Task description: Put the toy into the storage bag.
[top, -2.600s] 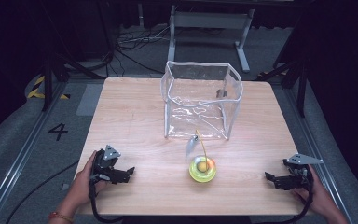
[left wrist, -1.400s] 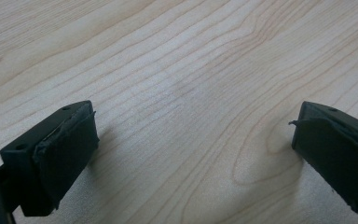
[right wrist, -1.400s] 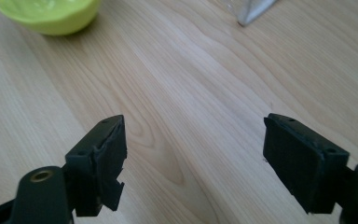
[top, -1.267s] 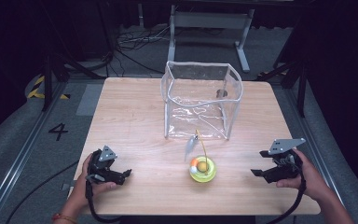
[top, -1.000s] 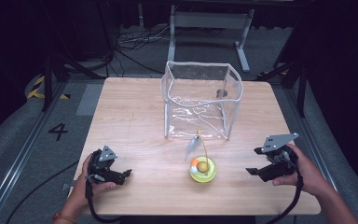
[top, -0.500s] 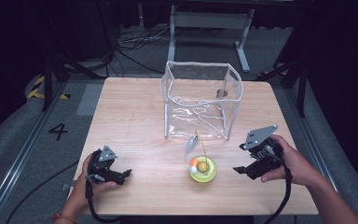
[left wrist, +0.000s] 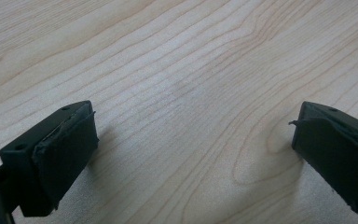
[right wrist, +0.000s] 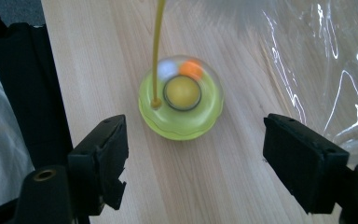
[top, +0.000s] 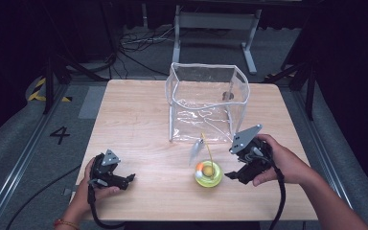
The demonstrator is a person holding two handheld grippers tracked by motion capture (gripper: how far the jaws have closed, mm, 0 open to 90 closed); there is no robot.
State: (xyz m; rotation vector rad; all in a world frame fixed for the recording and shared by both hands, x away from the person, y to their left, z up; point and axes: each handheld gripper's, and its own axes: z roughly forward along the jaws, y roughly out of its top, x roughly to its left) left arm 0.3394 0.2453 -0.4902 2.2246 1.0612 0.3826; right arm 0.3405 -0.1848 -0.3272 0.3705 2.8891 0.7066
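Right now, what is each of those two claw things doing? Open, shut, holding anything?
Left gripper: open, empty, low over the table.
Right gripper: open, holding nothing, aimed at the green toy without touching it.

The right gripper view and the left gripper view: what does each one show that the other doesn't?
The right gripper view alone: a round lime-green plastic toy with a yellow wand and small coloured balls under a clear dome, plus the clear plastic bag beside it, ahead of the right tool's open jaws. The left gripper view alone: nothing but bare wood between the left tool's open jaws. Both share the light wooden table and black jaws standing wide apart.
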